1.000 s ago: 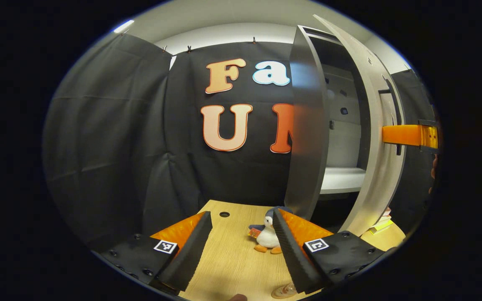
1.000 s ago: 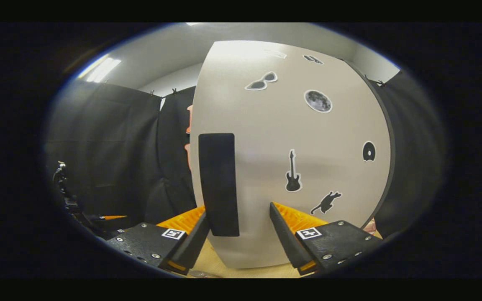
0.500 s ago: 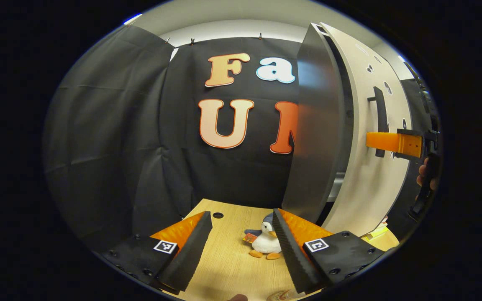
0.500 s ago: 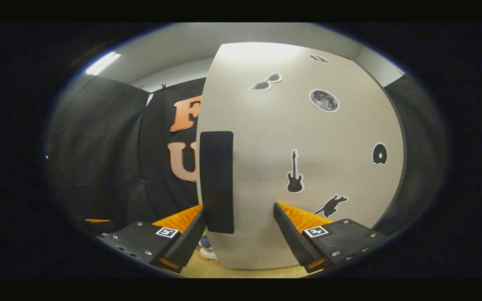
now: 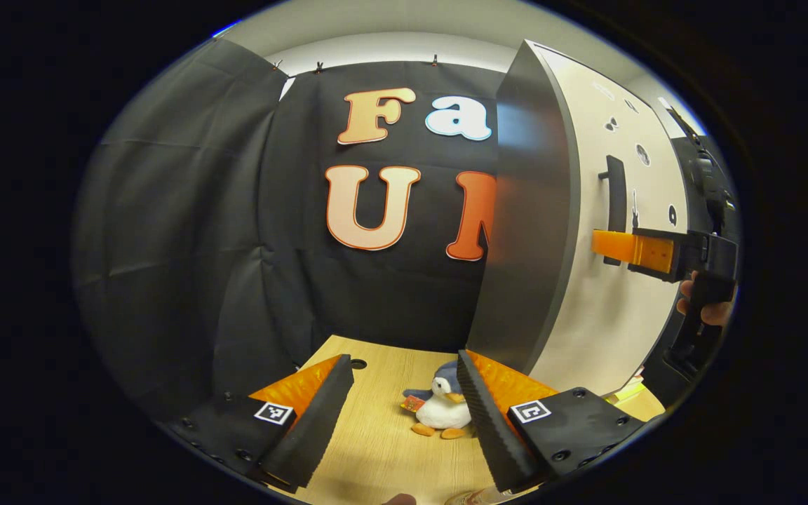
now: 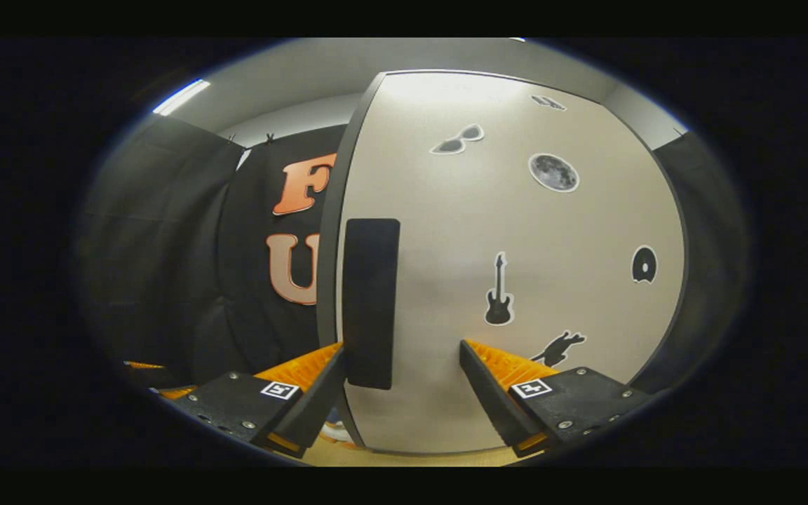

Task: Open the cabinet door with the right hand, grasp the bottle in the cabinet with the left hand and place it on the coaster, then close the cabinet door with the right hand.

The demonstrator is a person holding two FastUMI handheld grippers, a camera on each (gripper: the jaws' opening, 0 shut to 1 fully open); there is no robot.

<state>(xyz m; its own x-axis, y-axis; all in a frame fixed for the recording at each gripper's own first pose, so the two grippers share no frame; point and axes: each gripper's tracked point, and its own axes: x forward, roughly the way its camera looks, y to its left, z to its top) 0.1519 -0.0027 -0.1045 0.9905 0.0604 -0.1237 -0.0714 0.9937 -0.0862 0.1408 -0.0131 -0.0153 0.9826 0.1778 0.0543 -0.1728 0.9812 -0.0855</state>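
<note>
The cabinet [image 5: 530,231] stands on the wooden table, its pale door [image 5: 628,330] flush against the dark body. In the right gripper view the door [image 6: 516,231] carries several stickers and a black handle [image 6: 370,301]. My right gripper [image 6: 404,400] is open, its tips at the door, the handle just inside its left finger. The left gripper view shows it [image 5: 632,247] beside the handle [image 5: 614,210], held by a hand [image 5: 702,308]. My left gripper [image 5: 404,414] hangs open over the table, holding nothing. A clear bottle's top [image 5: 477,496] peeks in at the bottom edge.
A penguin plush [image 5: 439,410] lies on the table [image 5: 376,449] between my left fingers and the cabinet's foot. Yellow and pale flat things [image 5: 628,389] lie at the cabinet's right base. Black cloth walls close the back and left.
The door has swung from partly open to flush against the cabinet, hiding the inside. My right gripper followed it in, still open. The left gripper has hardly moved.
</note>
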